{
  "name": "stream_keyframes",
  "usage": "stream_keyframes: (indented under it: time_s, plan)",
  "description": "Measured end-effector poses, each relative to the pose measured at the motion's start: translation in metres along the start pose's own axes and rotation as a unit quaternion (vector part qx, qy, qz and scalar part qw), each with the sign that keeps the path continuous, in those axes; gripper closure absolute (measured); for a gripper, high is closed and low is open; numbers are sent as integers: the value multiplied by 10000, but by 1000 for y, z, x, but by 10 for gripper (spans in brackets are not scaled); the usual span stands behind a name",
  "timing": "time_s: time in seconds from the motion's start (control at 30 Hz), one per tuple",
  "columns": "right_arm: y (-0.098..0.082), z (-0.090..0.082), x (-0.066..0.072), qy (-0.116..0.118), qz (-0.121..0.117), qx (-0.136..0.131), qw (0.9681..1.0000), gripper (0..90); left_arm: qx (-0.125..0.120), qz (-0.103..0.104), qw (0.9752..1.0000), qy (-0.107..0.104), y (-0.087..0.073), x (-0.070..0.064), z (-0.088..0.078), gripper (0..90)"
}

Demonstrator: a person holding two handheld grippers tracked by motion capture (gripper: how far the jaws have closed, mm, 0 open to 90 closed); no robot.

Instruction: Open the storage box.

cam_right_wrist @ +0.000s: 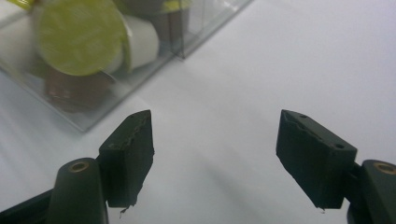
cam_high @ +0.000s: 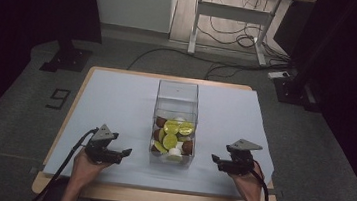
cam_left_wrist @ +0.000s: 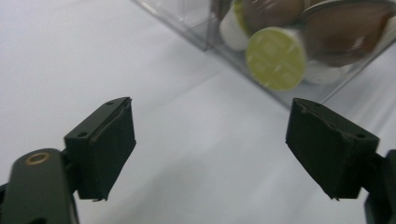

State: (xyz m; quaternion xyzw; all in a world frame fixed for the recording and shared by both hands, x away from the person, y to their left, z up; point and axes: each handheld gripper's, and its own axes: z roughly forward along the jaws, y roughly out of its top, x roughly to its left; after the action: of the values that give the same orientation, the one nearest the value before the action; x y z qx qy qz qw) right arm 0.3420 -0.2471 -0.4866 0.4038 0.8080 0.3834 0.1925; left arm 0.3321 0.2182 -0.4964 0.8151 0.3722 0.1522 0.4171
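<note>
High view shows the rectangular wooden table [cam_high: 64,118] covered by a pale white sheet [cam_high: 116,104], the largest surface, running under and beyond both grippers. Next in size is the tall clear plastic box [cam_high: 177,100], standing upright on the sheet between the 2 grippers, ahead of each one's jaws and apart from both. Its lower part is packed with round coffee capsules [cam_high: 172,135], some with yellow-green foil lids, some brown, some white; the upper part is see-through with nothing visible in it. The left gripper [cam_high: 125,153], black with a grey three-cornered plate on top, is held in the person's left hand [cam_high: 87,164] just off the box's near left corner, jaws pointing toward the box. In the left gripper view its 2 black jaws stand wide apart with bare sheet between them, and the box corner with a yellow-green capsule lid [cam_left_wrist: 275,58] lies ahead and to the upper right, not touched. The right gripper [cam_high: 214,159], of the same build, sits in the right hand [cam_high: 248,181] off the box's near right corner, pointing inward. In the right gripper view its jaws also stand wide with nothing between them, and the box's corner with a yellow-green capsule lid [cam_right_wrist: 79,37] lies ahead to the upper left, clear of the pads.
</note>
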Motion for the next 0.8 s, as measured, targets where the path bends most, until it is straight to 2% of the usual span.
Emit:
stream_keyframes:
  time_s: [0.17, 0.5, 0.7, 0.8]
  plan:
    - [-4, 10, -4, -114, 13, 154, 9998, 254, 327, 38, 9991, 248, -6, 3, 8, 140]
    - [-19, 26, -8, -88, 85, 389, 9992, 247, 878, 76, 9951, 445, -17, 8, 23, 110]
    - [-25, 33, -7, -199, -44, 514, 9985, 237, 880, 63, 9946, 555, -18, 8, 24, 63]
    - [-30, 33, -9, -125, 67, 363, 9992, 235, 890, 26, 9941, 618, -18, 8, 25, 33]
